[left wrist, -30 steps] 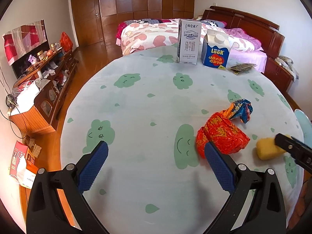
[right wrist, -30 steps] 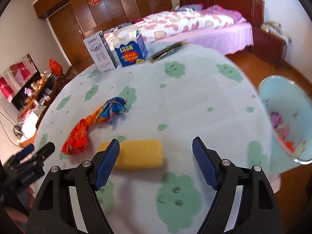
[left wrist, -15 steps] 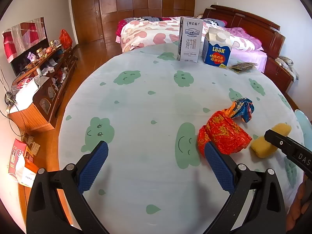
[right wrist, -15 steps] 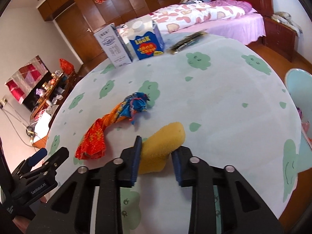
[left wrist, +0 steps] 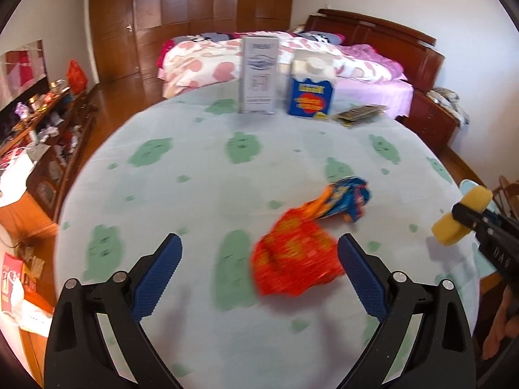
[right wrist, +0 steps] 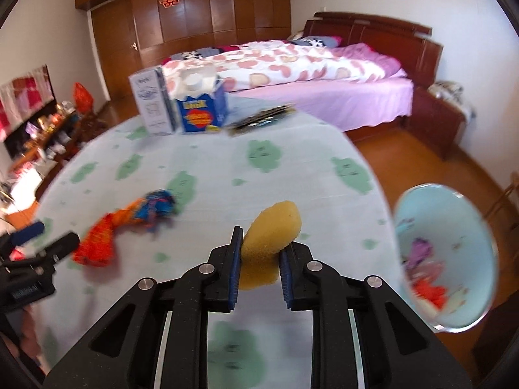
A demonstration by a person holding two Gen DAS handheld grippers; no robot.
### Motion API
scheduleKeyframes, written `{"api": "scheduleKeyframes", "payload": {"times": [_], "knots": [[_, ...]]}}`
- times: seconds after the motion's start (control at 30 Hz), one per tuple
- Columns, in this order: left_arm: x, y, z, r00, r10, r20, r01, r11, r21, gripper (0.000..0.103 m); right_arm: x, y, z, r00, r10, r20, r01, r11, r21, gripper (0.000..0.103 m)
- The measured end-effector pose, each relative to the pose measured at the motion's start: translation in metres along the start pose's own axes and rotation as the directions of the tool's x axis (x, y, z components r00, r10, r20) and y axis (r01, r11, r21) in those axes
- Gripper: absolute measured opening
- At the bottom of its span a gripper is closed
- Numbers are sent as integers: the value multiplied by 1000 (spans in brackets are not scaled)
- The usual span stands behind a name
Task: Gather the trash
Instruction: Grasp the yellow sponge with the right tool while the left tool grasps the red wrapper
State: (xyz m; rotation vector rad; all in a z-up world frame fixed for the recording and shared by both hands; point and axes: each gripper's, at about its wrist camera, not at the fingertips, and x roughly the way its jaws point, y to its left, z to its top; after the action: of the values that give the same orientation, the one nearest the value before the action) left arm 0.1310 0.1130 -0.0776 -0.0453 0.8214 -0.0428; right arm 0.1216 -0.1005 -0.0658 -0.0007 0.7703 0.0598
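My right gripper [right wrist: 260,253] is shut on a yellow sponge [right wrist: 271,236] and holds it above the round table; the sponge also shows in the left wrist view [left wrist: 462,218]. A crumpled red and orange wrapper [left wrist: 295,261] with a blue twisted end lies on the green-patterned tablecloth [left wrist: 194,175], also seen in the right wrist view [right wrist: 97,243]. My left gripper [left wrist: 259,259] is open, its right finger close beside the wrapper. A light blue trash bin [right wrist: 454,227] with some rubbish inside stands off the table's right edge.
A white carton [left wrist: 259,74], a blue LOOK carton [left wrist: 311,94] and a flat dark packet [left wrist: 360,115] stand at the table's far side. A bed [right wrist: 292,64] lies beyond. A cluttered low cabinet [left wrist: 42,136] is at the left.
My right gripper closed on the sponge and lifted it off the table, moving toward the bin. My left gripper moved closer to the red wrapper and stayed open.
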Motion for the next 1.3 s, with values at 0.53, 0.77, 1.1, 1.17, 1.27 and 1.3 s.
{"api": "scheduleKeyframes", "payload": {"times": [0.53, 0.77, 1.1, 1.17, 1.27, 1.3], "knots": [[31, -13, -2, 997, -2, -77, -5, 996, -85, 24, 20, -19, -8, 999, 35, 6, -35, 998, 48, 22], [15, -15, -4, 999, 10, -36, -13, 996, -90, 23, 20, -18, -4, 999, 31, 9, -31, 997, 72, 22], [-27, -18, 1, 998, 38, 54, -32, 994, -102, 23, -3, -11, -4, 998, -10, 64, 9, 1000, 12, 22], [-37, -22, 1, 996, 44, 75, -37, 995, -89, 23, -8, -11, -4, 997, -16, 75, 16, 1000, 4, 22], [-50, -29, -1, 994, 50, 95, -44, 997, -66, 23, -17, -11, -4, 995, -24, 94, 24, 1000, -5, 22], [-52, -30, -2, 994, 49, 96, -43, 997, -62, 23, -19, -10, -4, 995, -25, 98, 26, 1000, -7, 22]]}}
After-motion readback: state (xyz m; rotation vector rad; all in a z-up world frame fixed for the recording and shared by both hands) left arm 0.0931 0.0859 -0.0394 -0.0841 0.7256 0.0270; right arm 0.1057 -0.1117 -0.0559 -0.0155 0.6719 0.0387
